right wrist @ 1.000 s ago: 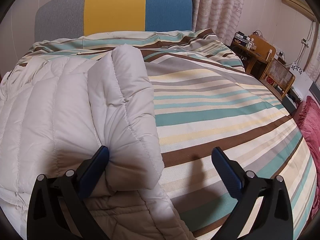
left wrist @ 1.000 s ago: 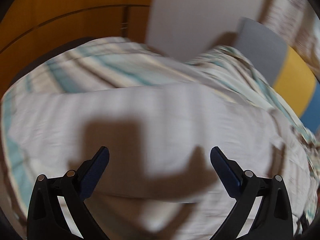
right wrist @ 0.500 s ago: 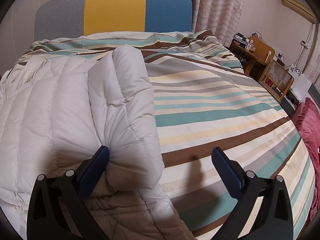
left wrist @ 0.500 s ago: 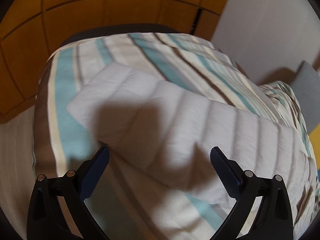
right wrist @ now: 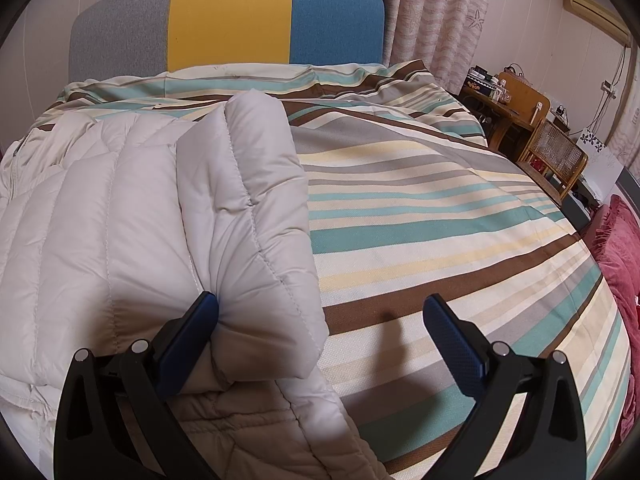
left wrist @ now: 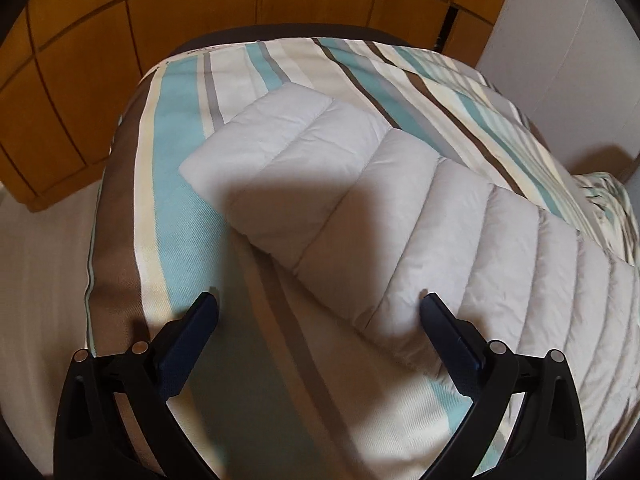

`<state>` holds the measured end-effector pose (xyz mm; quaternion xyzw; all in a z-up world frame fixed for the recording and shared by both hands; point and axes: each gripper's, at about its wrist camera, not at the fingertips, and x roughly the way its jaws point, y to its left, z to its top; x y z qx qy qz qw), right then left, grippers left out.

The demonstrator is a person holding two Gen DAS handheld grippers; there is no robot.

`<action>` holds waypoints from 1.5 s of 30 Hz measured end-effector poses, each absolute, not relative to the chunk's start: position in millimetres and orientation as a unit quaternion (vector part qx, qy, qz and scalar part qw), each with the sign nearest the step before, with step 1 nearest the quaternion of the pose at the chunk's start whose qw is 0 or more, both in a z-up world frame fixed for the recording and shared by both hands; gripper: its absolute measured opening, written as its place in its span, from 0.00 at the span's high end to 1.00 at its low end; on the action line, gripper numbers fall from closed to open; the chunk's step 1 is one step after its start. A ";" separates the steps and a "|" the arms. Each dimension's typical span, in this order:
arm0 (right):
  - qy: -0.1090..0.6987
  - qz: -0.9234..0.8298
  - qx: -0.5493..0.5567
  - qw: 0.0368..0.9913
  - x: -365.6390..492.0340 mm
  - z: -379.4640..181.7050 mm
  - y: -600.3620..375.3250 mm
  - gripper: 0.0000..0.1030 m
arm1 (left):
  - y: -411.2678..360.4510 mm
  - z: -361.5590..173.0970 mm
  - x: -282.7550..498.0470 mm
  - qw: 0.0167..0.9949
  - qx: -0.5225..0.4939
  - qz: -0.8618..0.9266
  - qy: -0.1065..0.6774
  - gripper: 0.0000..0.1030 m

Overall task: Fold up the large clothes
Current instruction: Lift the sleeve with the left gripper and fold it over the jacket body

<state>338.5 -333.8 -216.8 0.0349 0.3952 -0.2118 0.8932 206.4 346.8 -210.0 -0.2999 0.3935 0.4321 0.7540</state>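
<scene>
on the striped bedspread (right wrist: pixel 440 216) lies a quilted coat (left wrist: pixel 400 208); both hand-held grippers (left wrist: pixel 318 312) (right wrist: pixel 320 312) spread wide, empty.

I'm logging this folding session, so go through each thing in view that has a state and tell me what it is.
Left tongs: open, holding nothing, above the bed.
Right tongs: open, one finger against the folded sleeve.
Puffer jacket: lying flat on the bedspread, not fully folded.
Right-side sleeve: folded over onto the jacket body.
Left-side sleeve: extended on the bedspread.
Striped bedspread: spread smooth.
</scene>
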 end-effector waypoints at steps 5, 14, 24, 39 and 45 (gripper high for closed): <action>0.395 -0.212 0.035 0.893 338.5 -217.0 -333.8 0.02 | 345.6 -207.7 223.0 0.757 -0.294 0.439 0.384 0.36; 0.395 -0.212 0.035 0.893 338.7 -217.2 -333.8 0.02 | 342.5 -194.7 234.1 0.771 -0.333 0.420 0.344 0.91; 0.395 -0.212 0.036 0.893 338.7 -217.4 -334.3 0.02 | 266.8 -129.5 248.7 0.865 -0.259 0.343 0.259 0.92; 0.394 -0.212 0.036 0.894 339.4 -217.8 -334.0 0.02 | 122.7 -96.6 291.0 0.936 -0.139 0.207 0.249 0.92; 0.394 -0.210 0.039 0.894 340.1 -218.6 -333.2 0.02 | 62.9 -98.0 303.7 0.949 -0.104 0.149 0.259 0.92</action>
